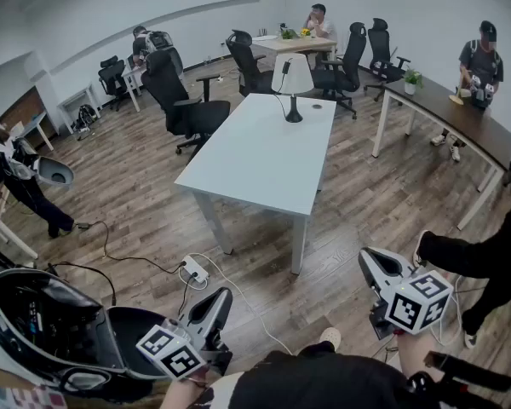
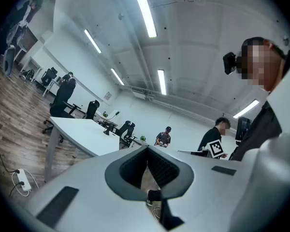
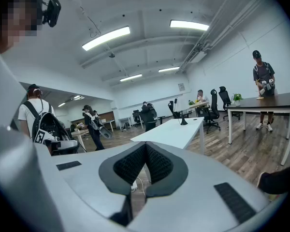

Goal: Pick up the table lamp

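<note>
Table lamp (image 1: 291,88) stands upright on white table (image 1: 255,164); left claw (image 2: 147,164) and right claw (image 3: 145,164) closed, empty.

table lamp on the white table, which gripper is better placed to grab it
Right, slightly. The right gripper sees the table lamp almost straight ahead of its shut jaws; the left gripper, also shut, has the white table off to its left. Both are far off.

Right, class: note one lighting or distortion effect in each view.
Head view: fisheye bows straight edges and dims the corners; the table lamp is sharp but small on the white table. Left gripper view: the ceiling strip lights glare, and the rim is black. Right gripper view: even light; the shut right tool looms large.
</note>
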Demonstrator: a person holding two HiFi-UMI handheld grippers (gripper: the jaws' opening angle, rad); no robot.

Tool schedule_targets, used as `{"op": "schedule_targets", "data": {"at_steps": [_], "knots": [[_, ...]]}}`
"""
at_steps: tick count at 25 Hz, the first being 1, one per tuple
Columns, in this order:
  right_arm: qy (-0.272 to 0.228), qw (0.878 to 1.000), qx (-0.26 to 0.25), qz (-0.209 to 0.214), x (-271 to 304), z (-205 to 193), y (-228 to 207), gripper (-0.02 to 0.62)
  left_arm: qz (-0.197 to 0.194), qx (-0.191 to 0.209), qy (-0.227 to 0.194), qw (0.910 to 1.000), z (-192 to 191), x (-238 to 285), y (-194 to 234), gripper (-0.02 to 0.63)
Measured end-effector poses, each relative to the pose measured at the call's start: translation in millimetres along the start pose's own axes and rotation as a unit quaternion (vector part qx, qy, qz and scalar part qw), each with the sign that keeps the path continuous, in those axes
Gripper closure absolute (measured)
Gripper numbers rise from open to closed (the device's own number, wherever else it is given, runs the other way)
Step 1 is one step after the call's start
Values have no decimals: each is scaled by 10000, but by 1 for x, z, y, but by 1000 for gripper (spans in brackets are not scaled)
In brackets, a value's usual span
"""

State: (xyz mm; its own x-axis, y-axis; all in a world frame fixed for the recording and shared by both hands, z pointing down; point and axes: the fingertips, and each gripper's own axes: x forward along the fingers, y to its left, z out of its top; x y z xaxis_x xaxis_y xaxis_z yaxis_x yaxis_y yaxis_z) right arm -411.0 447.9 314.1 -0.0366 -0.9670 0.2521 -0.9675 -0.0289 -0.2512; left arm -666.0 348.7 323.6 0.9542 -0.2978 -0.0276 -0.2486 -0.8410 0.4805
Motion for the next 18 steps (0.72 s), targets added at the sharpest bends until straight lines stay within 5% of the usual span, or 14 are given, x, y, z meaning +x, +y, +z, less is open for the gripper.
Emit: {"op": "schedule_targets", "data": {"at_steps": [18], "knots": [[-27,9995,211,232,25,15,-49,586,146,223,125,9996,-3,66,-16,593]]}}
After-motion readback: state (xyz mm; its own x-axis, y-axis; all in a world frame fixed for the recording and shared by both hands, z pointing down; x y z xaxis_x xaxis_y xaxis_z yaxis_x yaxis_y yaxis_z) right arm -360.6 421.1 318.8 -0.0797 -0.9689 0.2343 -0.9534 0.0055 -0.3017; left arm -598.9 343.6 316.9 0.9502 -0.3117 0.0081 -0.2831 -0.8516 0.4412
